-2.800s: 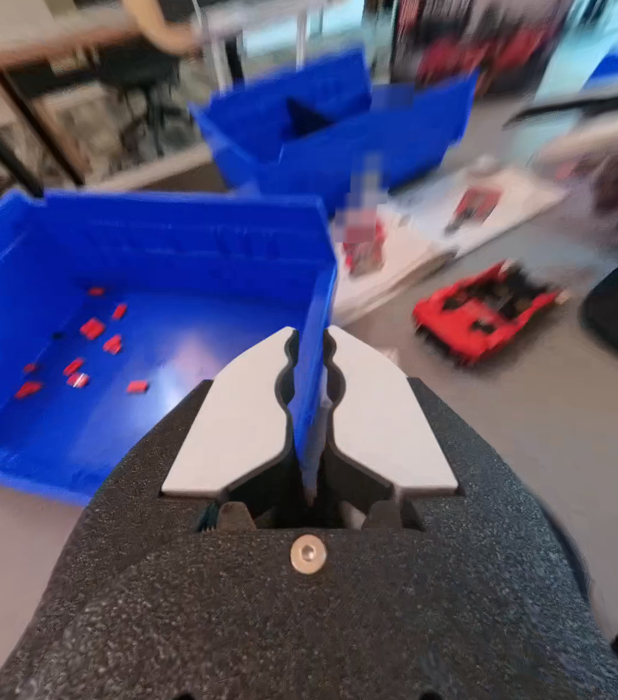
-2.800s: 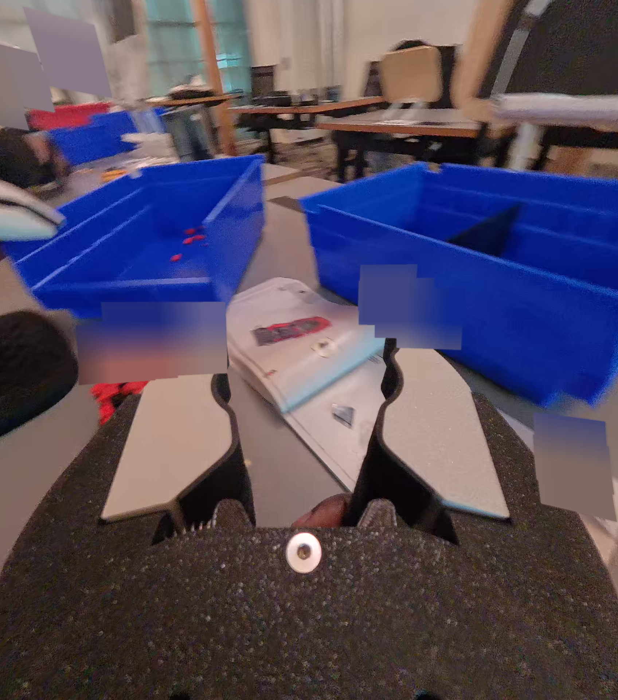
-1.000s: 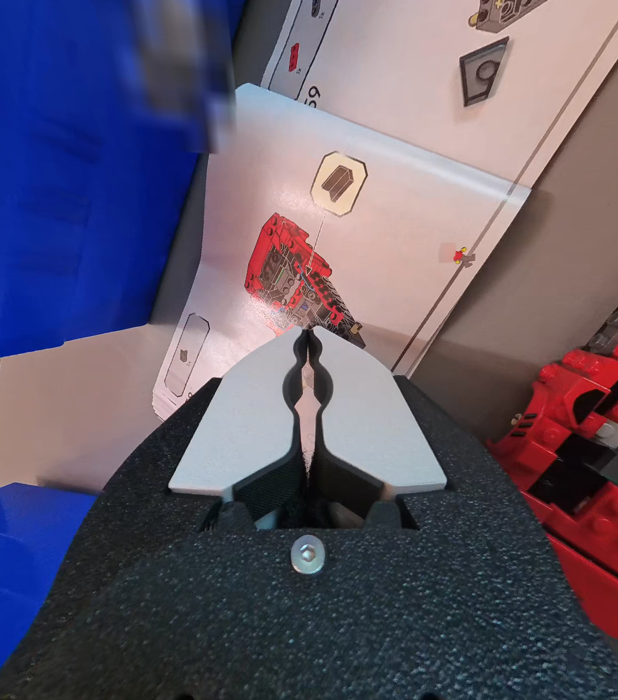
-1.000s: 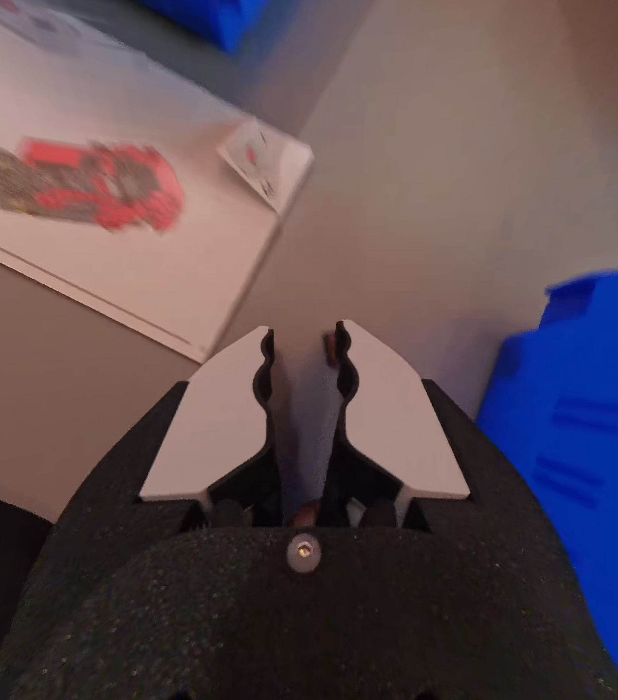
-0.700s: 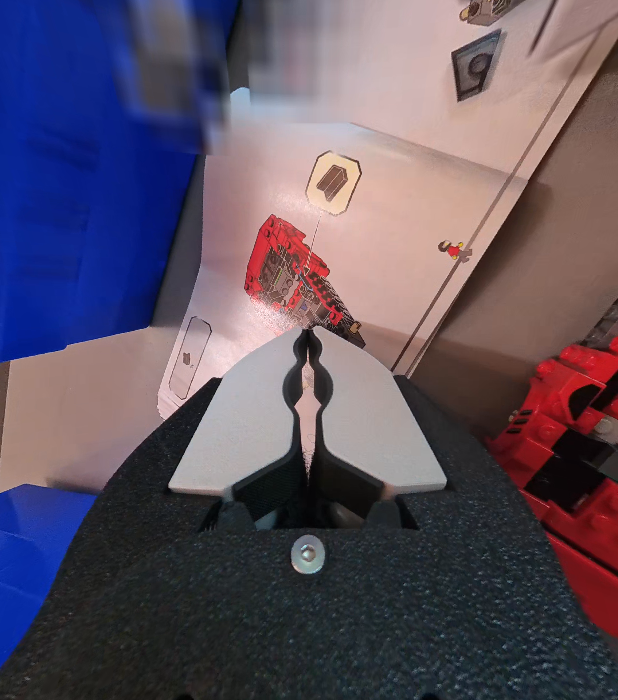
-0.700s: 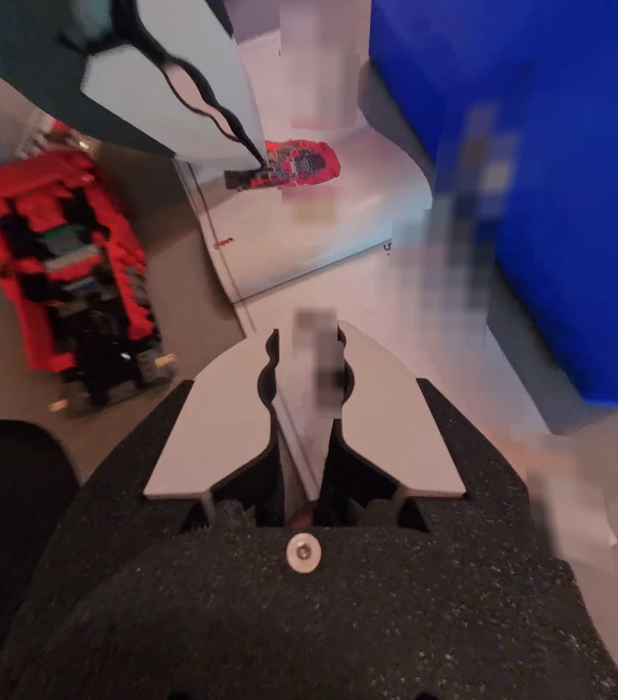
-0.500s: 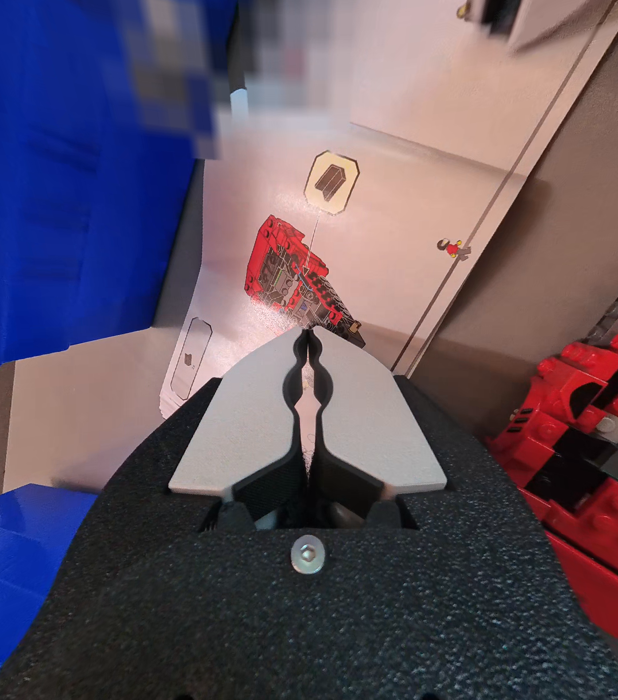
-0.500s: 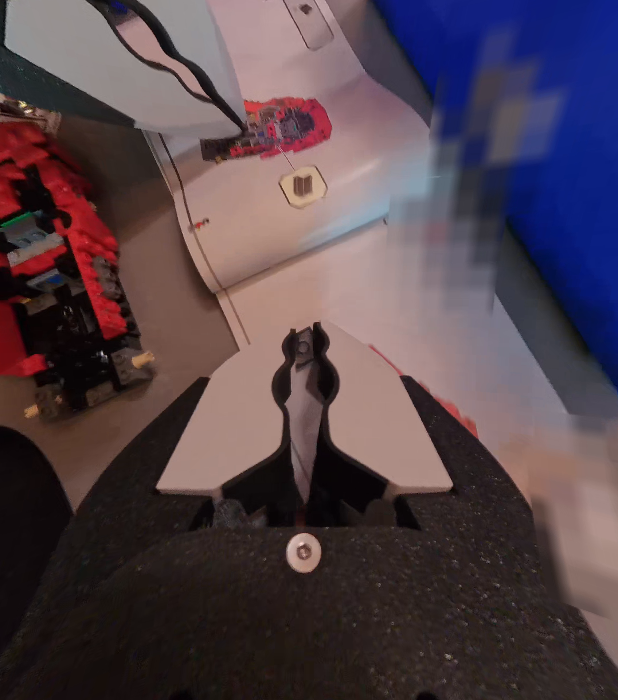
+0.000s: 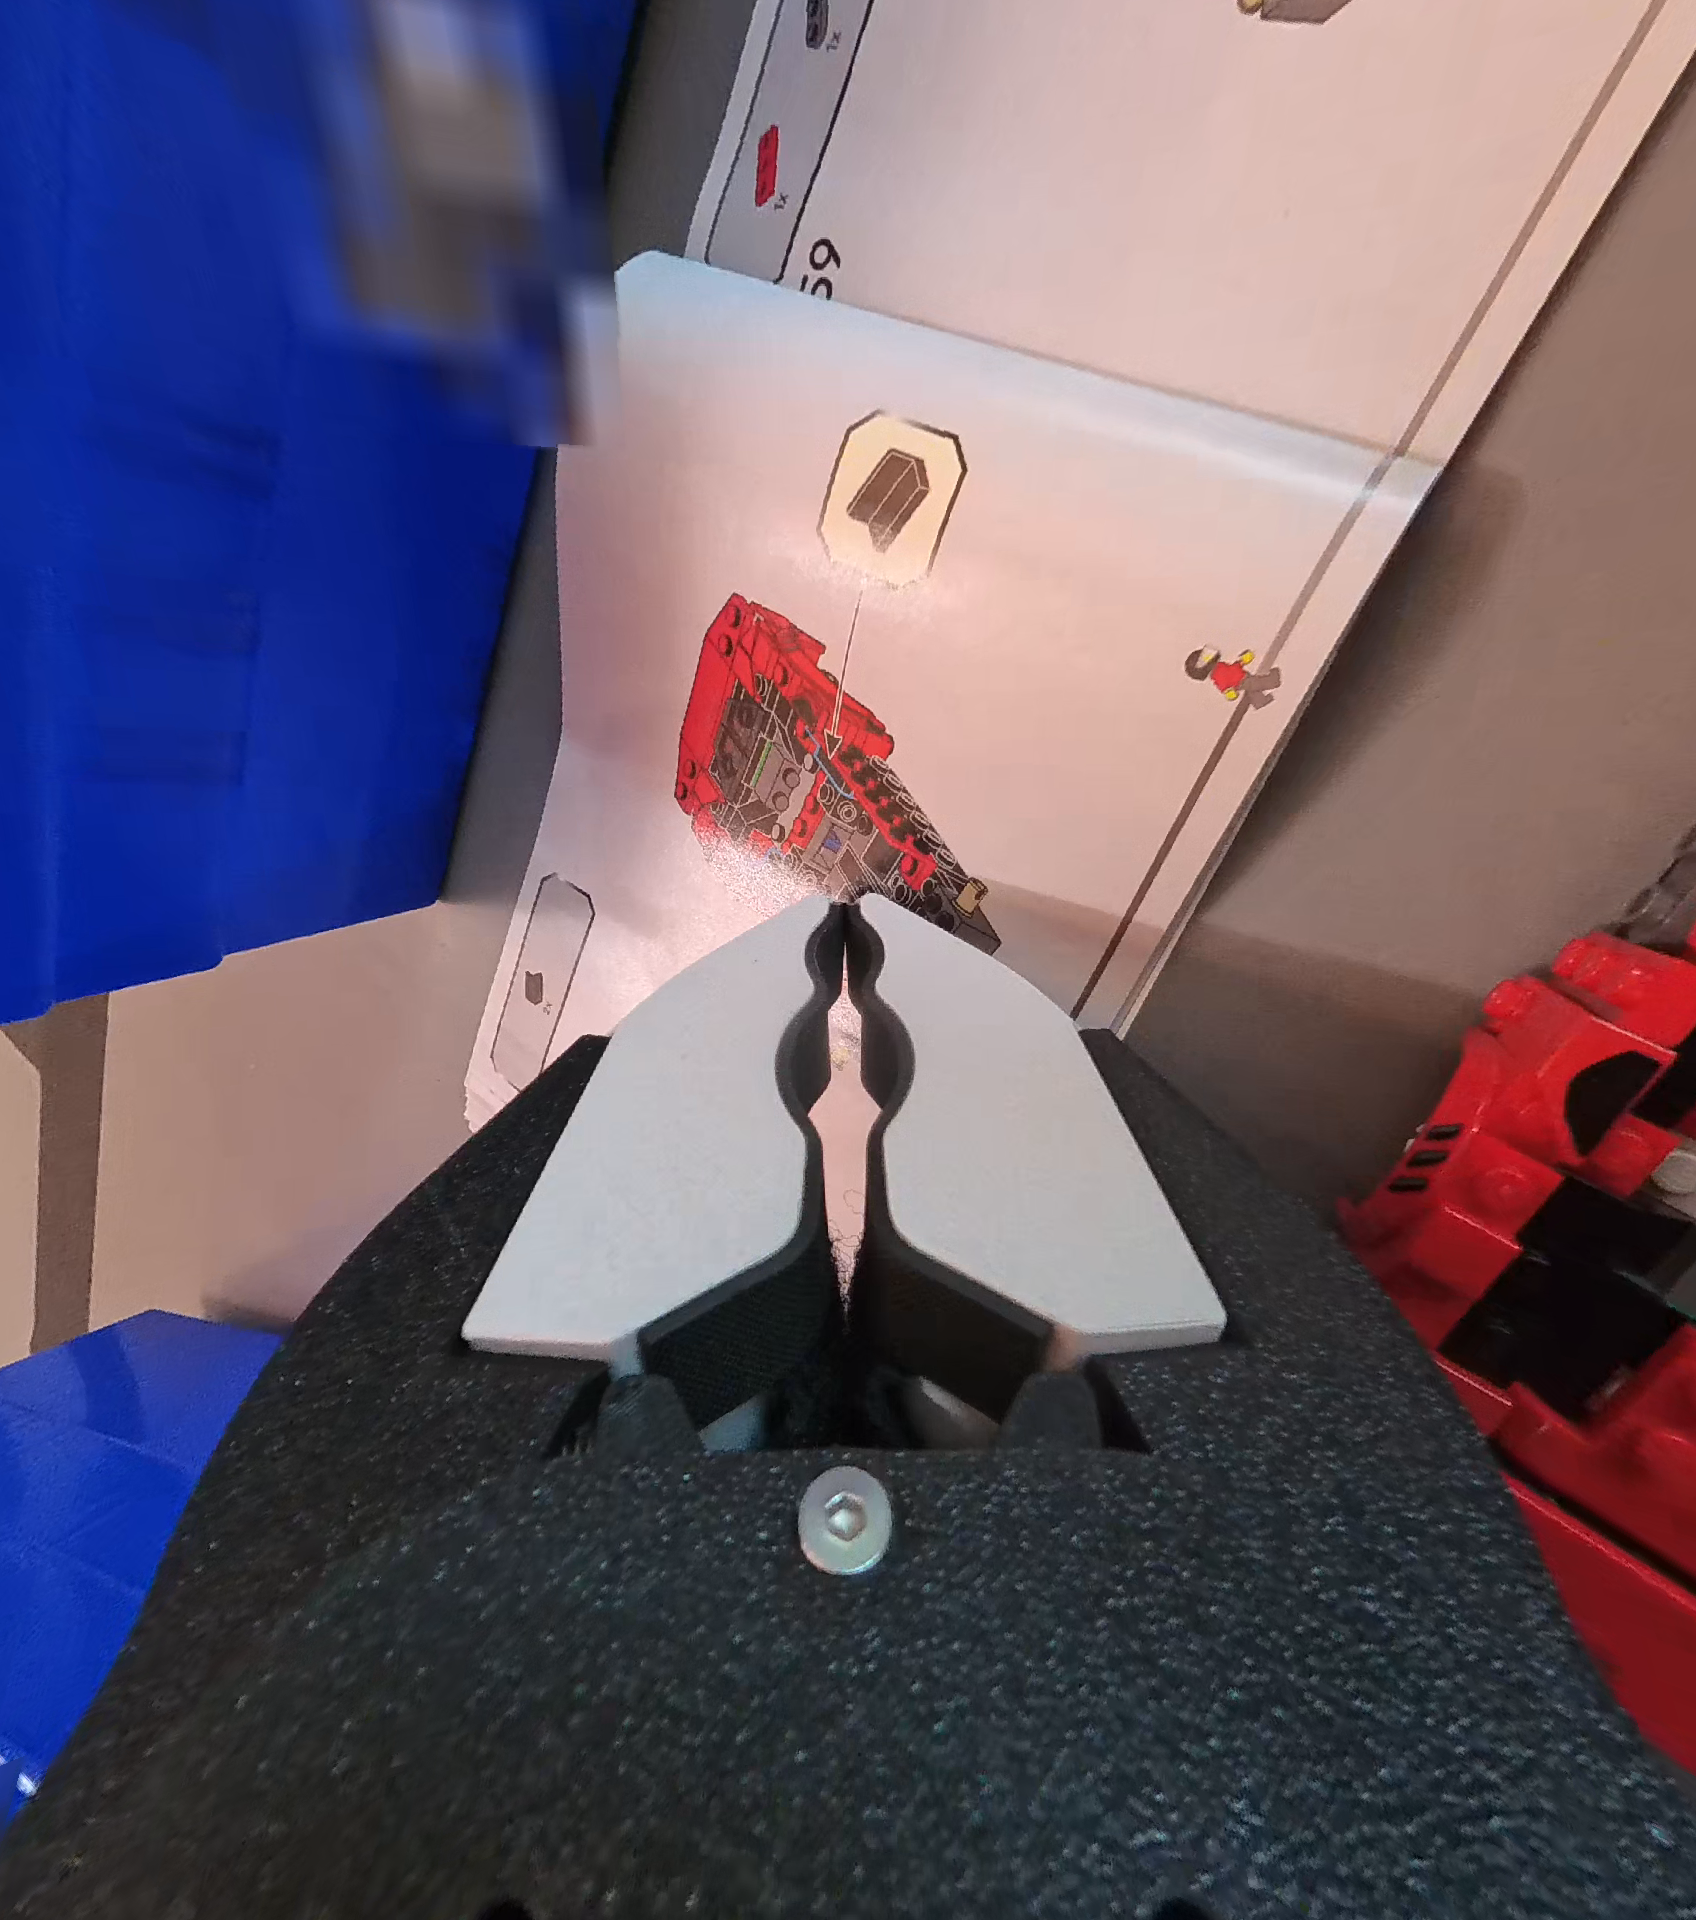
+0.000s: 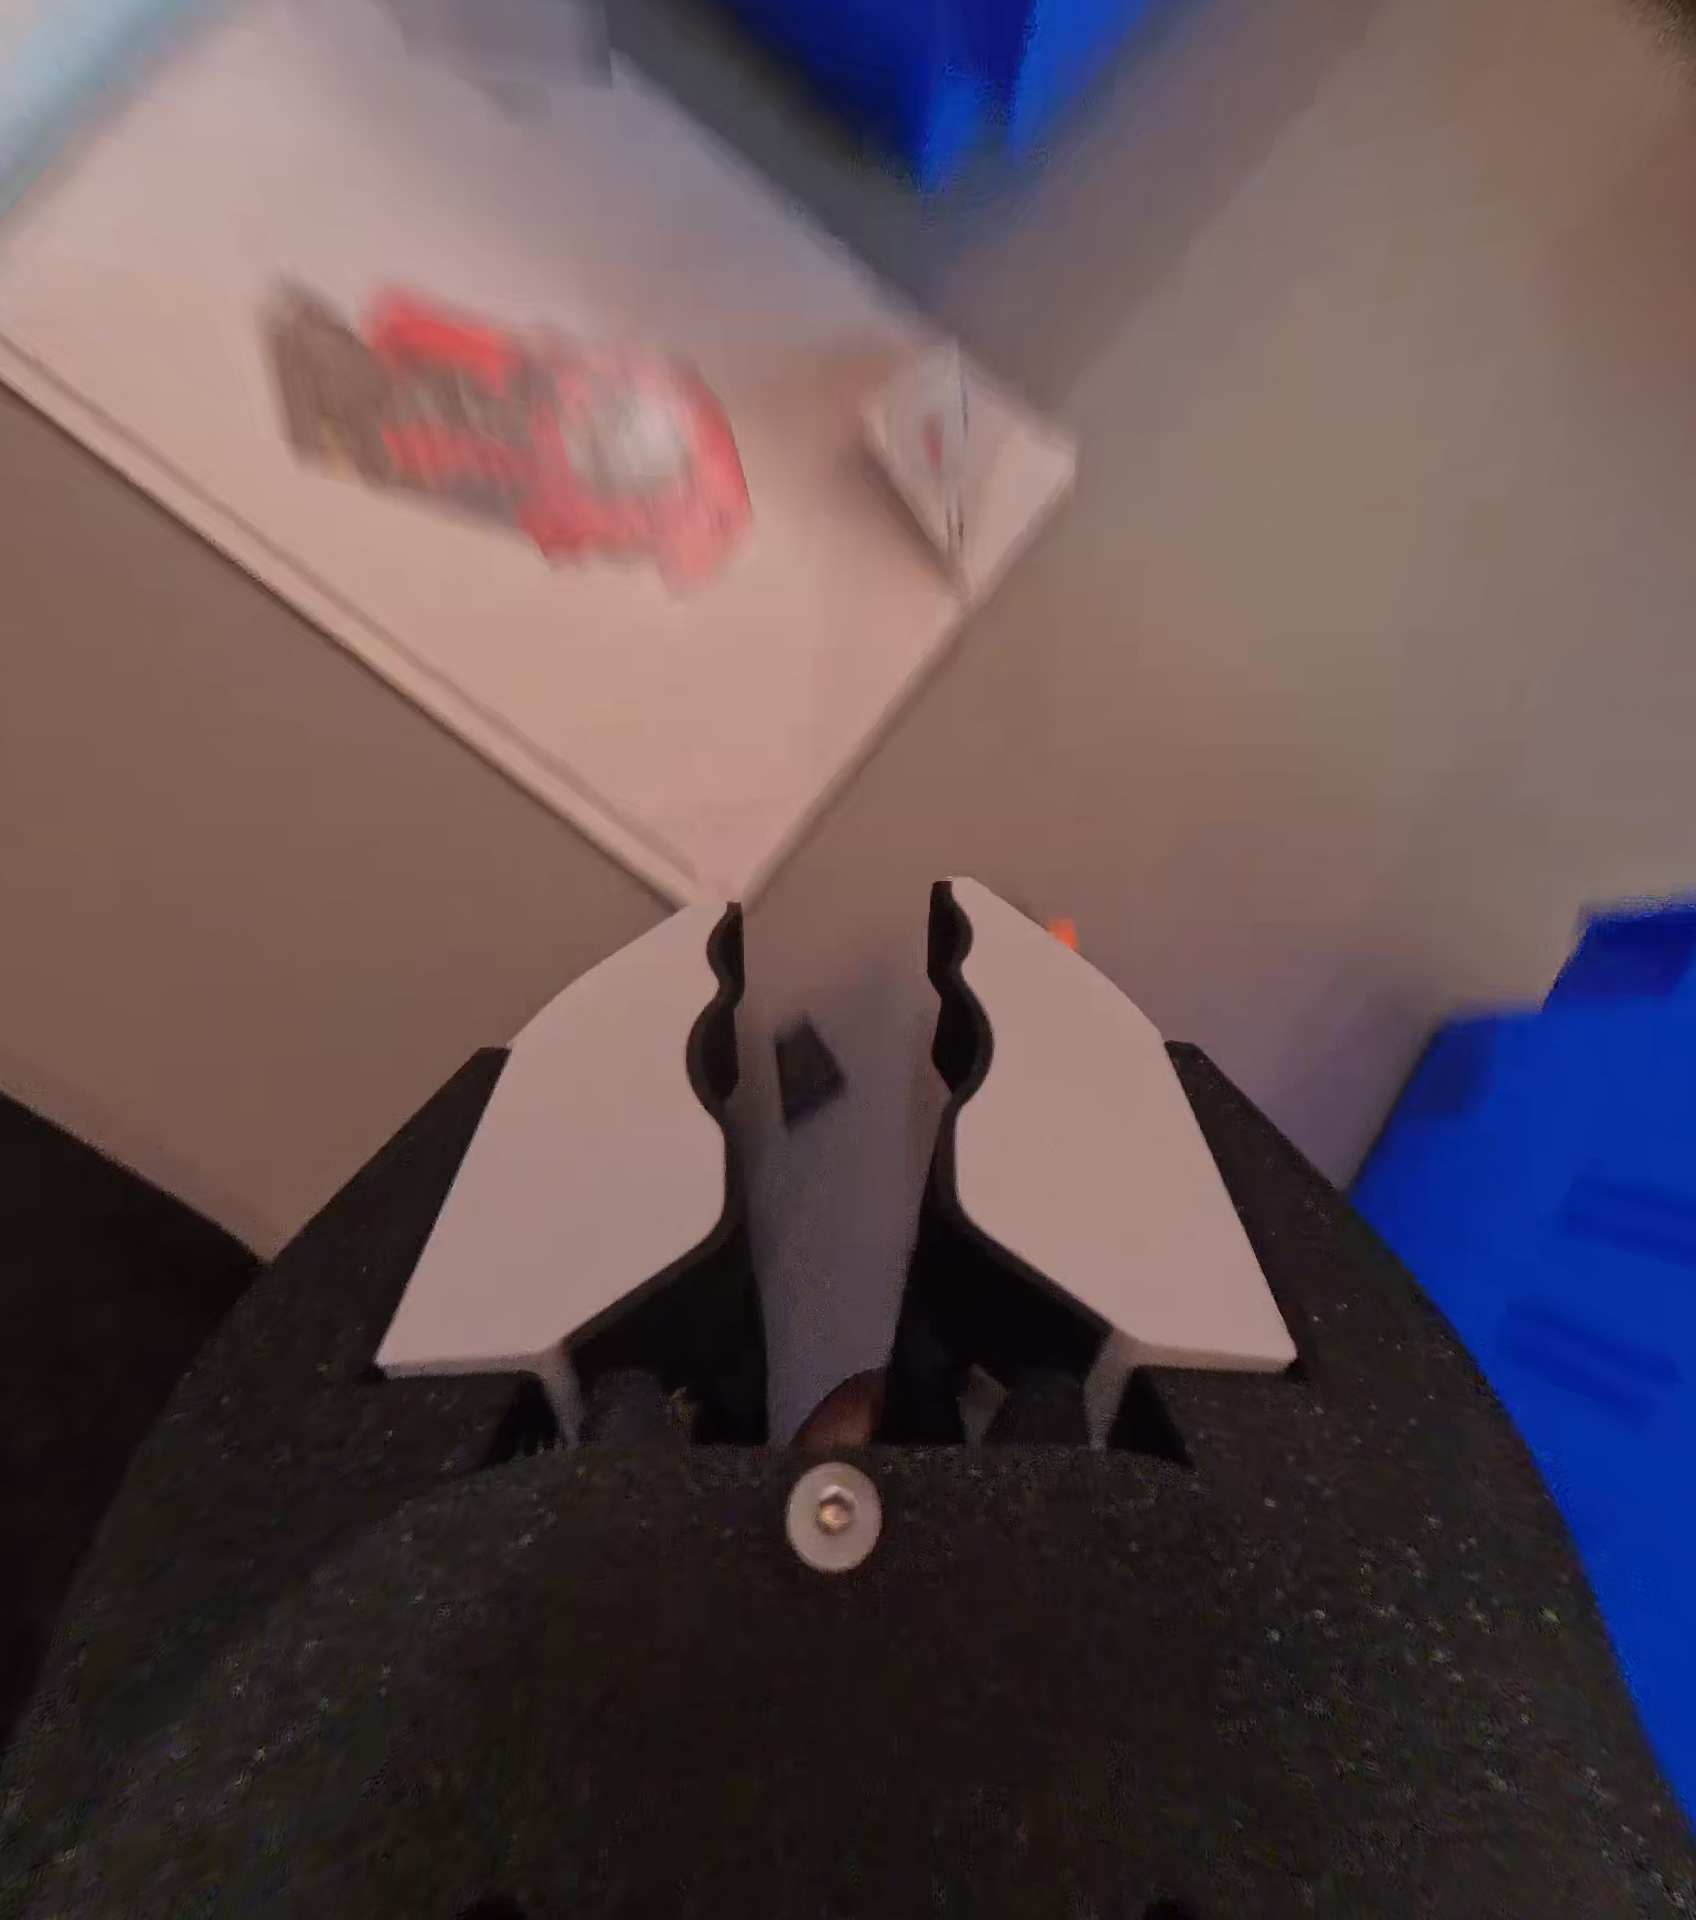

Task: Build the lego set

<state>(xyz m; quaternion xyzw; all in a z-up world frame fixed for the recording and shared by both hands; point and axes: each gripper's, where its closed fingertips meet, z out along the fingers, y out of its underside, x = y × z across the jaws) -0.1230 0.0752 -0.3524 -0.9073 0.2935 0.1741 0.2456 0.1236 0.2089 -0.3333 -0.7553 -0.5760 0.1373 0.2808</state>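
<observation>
Half a second earlier the right gripper [image 10: 836,914] had been pinched nearly shut over the instruction booklet [image 10: 553,582]; it had since swung off the page and parted its fingers, empty, with a small dark piece [image 10: 808,1070] on the table between them, so picking it up looked next. The left gripper [image 9: 846,914] stayed closed on nothing, pointing down at the booklet [image 9: 1031,540], the half-built red car [image 9: 1633,1247] just to its right.
</observation>
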